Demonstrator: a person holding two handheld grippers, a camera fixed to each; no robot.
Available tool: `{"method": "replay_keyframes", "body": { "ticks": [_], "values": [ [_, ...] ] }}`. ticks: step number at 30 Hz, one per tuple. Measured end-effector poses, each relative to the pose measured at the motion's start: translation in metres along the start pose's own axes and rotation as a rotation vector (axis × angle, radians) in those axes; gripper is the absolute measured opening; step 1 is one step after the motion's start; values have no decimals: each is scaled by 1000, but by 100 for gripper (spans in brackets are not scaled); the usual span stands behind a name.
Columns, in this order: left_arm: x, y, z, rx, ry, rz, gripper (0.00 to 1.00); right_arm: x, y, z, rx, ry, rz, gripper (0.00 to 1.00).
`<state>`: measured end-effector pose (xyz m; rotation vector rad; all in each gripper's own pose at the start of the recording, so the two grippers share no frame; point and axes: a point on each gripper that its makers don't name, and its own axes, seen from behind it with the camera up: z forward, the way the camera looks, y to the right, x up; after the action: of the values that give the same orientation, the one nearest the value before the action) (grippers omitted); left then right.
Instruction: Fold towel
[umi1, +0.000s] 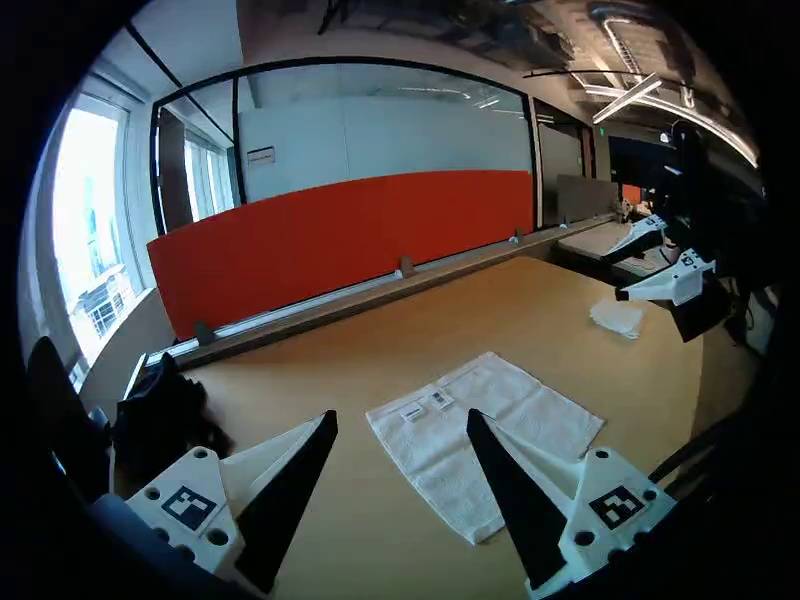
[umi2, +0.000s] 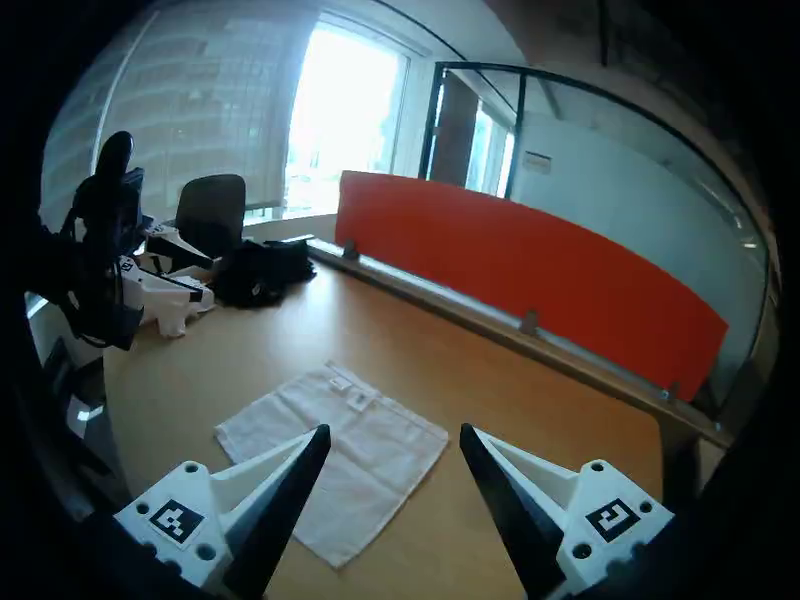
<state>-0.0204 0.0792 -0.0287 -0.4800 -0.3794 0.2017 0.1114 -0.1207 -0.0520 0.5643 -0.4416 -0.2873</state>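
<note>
The left hand-held gripper and right hand-held gripper both hold their fingers apart over a white towel lying flat on the tabletop.

A white rectangular terry towel was seen lying flat on the light wooden table, two small tags showing near its far edge. The left tool was held above the table with its black-edged white fingers spread wide and nothing between them; one finger overlapped the towel's near corner. Farther off, the right tool was seen with fingers apart, just above a small crumpled white cloth. A long orange partition panel was set along the table's far edge.
</note>
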Motion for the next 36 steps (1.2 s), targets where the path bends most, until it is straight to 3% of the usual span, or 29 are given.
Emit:
{"method": "replay_keyframes", "body": {
  "ticks": [36],
  "values": [
    [-115,44,33,-89,-177,67,96,-121,-42,48,64,-153,2,100]
  ]
}}
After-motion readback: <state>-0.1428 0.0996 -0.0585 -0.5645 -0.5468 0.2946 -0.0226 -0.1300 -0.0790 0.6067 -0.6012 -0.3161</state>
